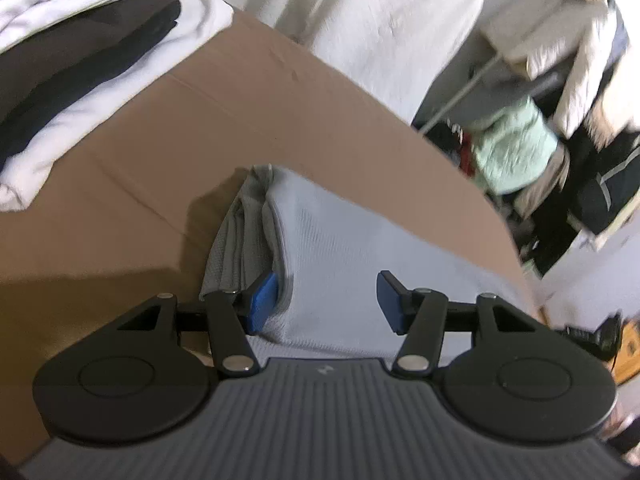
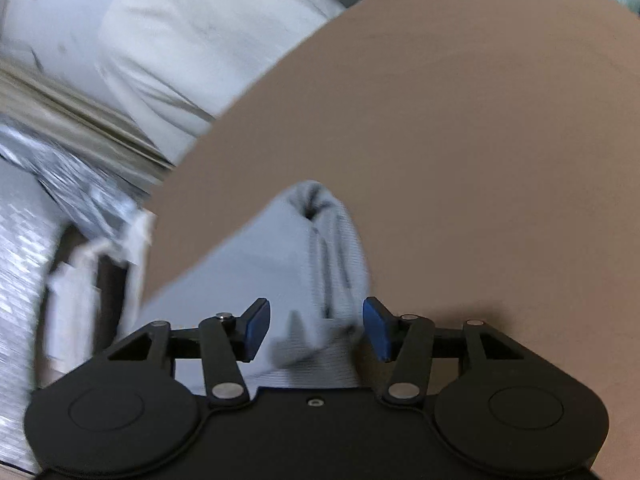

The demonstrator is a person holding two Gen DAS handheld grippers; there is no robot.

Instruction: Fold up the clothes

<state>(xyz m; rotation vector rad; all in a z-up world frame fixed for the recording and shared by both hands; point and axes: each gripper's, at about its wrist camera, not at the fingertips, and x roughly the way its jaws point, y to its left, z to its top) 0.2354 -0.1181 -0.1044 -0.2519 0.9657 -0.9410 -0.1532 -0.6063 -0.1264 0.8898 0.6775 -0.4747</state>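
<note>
A folded light grey knit garment (image 1: 340, 248) lies on a brown cardboard surface (image 1: 240, 112). My left gripper (image 1: 326, 304) is open, its blue pads (image 1: 264, 300) astride the garment's near left folded edge, with fabric between the jaws. In the right wrist view the same garment (image 2: 280, 264) lies on the cardboard (image 2: 480, 140) near its left edge. My right gripper (image 2: 316, 330) is open with the garment's near right corner between its blue pads (image 2: 376, 330). Whether the pads touch the cloth is unclear.
A stack of folded white and dark clothes (image 1: 80, 60) sits at the cardboard's far left. White fabric (image 1: 380, 20) hangs beyond it. A heap of clothes (image 1: 520, 140) lies at the right. Silvery wrapped material (image 2: 32, 240) lies left of the cardboard.
</note>
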